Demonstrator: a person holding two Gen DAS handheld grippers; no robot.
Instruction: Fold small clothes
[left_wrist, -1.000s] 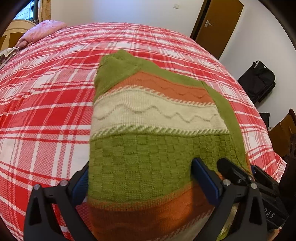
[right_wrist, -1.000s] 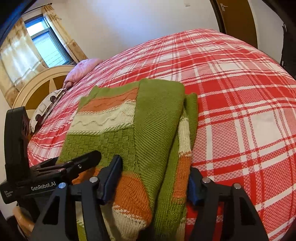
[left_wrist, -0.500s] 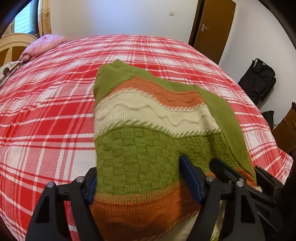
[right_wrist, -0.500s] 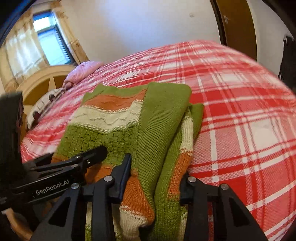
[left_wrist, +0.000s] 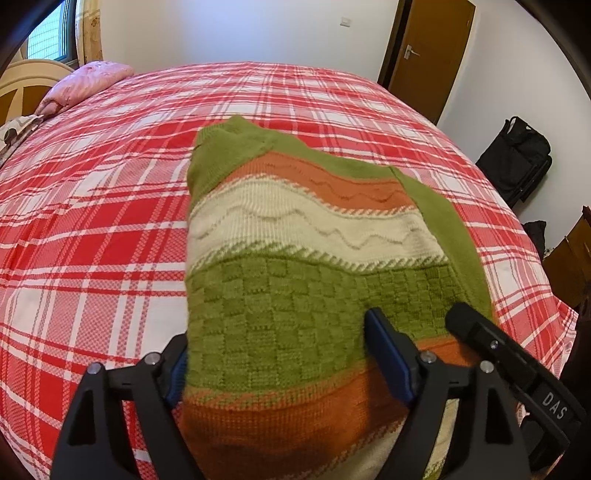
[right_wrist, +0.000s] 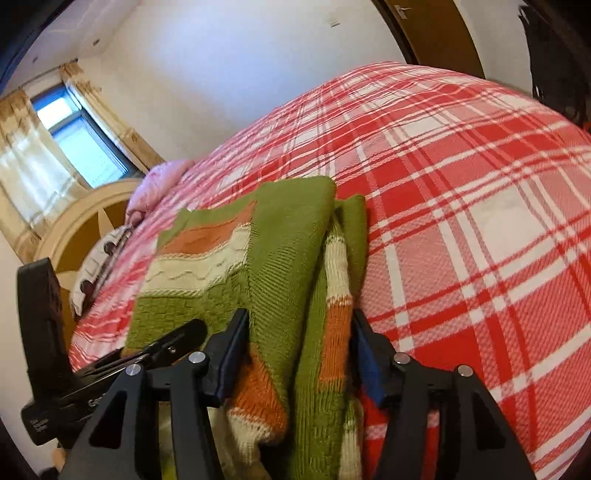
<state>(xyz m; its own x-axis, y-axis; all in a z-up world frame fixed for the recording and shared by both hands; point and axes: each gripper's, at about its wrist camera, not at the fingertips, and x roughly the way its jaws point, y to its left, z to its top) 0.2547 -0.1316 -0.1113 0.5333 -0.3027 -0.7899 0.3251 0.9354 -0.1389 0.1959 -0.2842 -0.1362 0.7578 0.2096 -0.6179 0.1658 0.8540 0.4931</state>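
At the bed's (left_wrist: 92, 221) near edge, the left gripper (left_wrist: 277, 362) and right gripper (right_wrist: 299, 354) each straddle the sweater's (left_wrist: 295, 295) hem; whether they pinch it, I cannot tell. Thick, soft knit looks floppy, best held at both hem corners. It stretches toward the pillow (left_wrist: 88, 79).

Each camera sits on its own hand-held gripper and looks forward along the fingers, close above the near edge of the bed (left_wrist: 110, 229). Both views share the sweater (left_wrist: 295, 266), the pink pillow (left_wrist: 88, 79) and the brown door (left_wrist: 428, 51) far ahead.
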